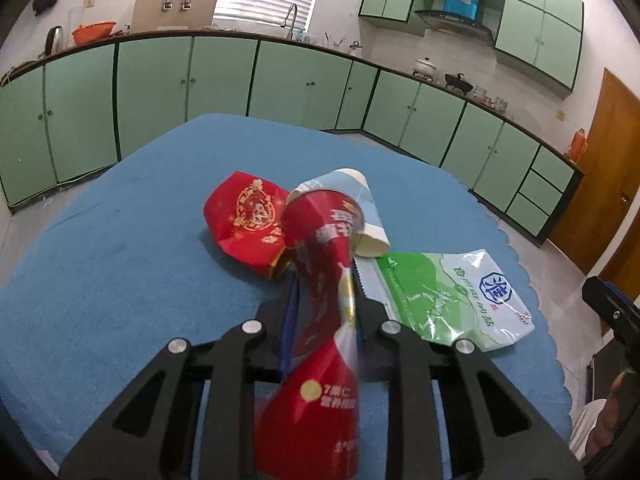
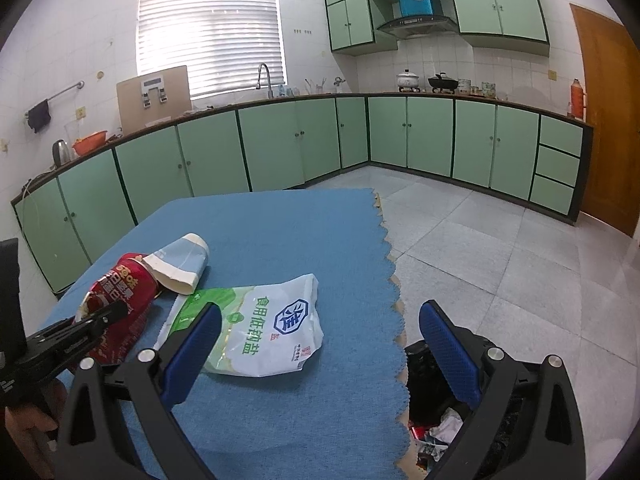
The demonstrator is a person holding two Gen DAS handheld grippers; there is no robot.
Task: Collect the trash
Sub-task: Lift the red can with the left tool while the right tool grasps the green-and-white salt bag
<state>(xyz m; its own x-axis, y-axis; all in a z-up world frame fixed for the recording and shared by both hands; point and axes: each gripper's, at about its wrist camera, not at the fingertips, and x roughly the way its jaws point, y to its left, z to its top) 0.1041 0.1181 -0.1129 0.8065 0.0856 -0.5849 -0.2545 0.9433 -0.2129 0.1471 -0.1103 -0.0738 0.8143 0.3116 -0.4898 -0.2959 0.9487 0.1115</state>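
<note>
Nearest the left camera, the left gripper point(image 1: 322, 304) has its jaws pinched on a crumpled red snack wrapper point(image 1: 320, 280). Wrapper is squeezed at its middle, lifted and tilted, bottom end flaring out toward the lens, top end over the pile.

Right gripper point(image 2: 320, 344) has its jaws spread wide, nothing between the blue pads point(image 2: 450, 354). It hangs over the near right edge of the blue tablecloth point(image 2: 280, 240). Below that edge, on the floor: black trash bin point(image 2: 424, 396) with crumpled paper and scraps inside.

Just past the right gripper's left pad: green-and-white salt bag point(image 2: 276, 328), flat on the cloth, printed side up.

Behind the salt bag: paper cup point(image 2: 182, 262) on its side, blue-and-white, mouth toward the camera, touching the bag's serrated end in the left view.

Left of the cup: flattened red packet with gold print point(image 1: 244, 220), on the cloth, partly behind the held wrapper.

Far side: green cabinets point(image 2: 280, 144) along two walls, window with blinds point(image 2: 212, 32), sink tap, pots on the stove, wooden door point(image 2: 608, 112) at right.
</note>
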